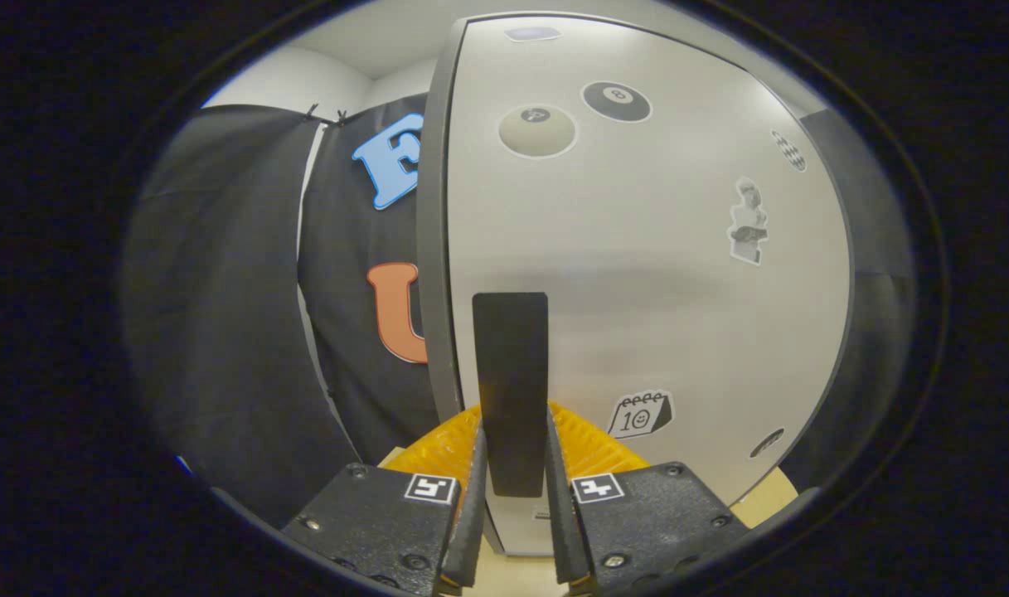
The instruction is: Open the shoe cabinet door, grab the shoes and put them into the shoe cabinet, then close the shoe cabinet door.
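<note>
The shoe cabinet door (pixel 637 274) is a pale grey panel with a dark grey edge and several stickers on it. It stands very close in front of me. A flat black handle (pixel 511 365) runs upright near the door's left edge. My gripper (pixel 512 489) has both fingers pressed against the handle's two sides, near its lower end. The cabinet's inside and the shoes are hidden behind the door.
Black cloth of the booth wall (pixel 247 332) hangs to the left of the door's edge. A light wooden surface (pixel 769 497) shows below the door at the lower right. A white wall (pixel 305 79) rises above the cloth.
</note>
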